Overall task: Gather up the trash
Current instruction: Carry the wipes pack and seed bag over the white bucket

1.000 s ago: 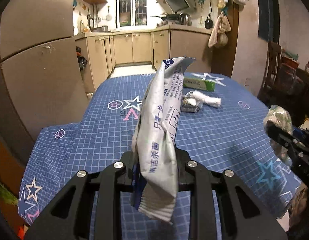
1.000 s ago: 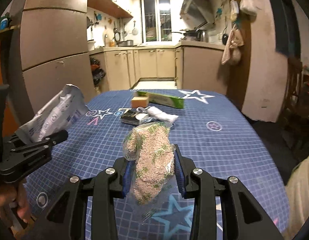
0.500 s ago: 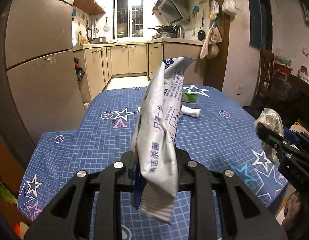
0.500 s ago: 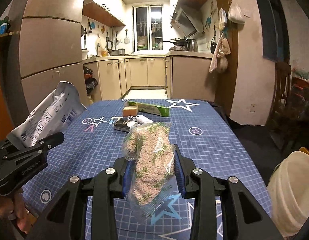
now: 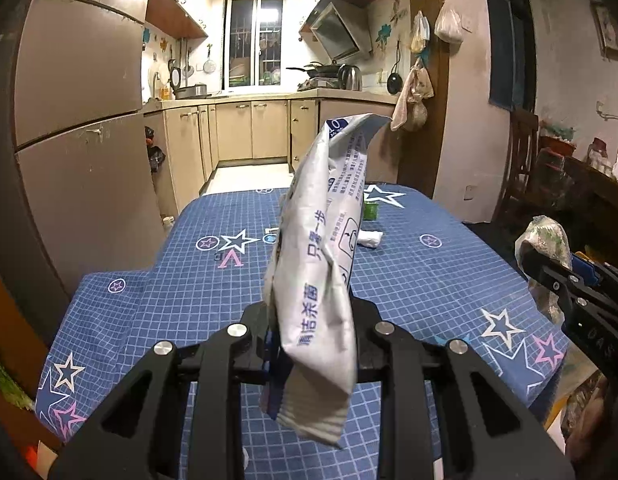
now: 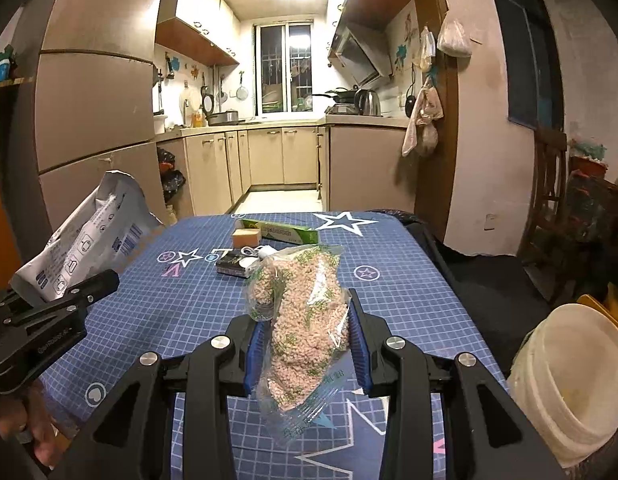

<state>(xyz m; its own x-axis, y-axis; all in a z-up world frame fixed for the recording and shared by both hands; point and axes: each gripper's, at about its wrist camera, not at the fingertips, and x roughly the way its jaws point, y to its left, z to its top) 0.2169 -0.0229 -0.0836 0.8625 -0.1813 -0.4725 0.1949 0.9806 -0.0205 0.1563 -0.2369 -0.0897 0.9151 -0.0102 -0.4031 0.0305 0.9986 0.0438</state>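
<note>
Blue star-print tablecloth (image 6: 409, 280), beige kitchen cabinets (image 6: 269, 156), white bucket (image 6: 569, 380)

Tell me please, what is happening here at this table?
A person is collecting trash with two handheld grippers. The left gripper is shut on a white wrapper, the right gripper on a clear bag of grains. A white bucket waits at the right. More items remain on the blue tablecloth.

Blue star-patterned checked tablecloth (image 6: 409, 280), white blue-lettered packet (image 5: 325, 264), clear green-printed bag (image 6: 309, 320)
</note>
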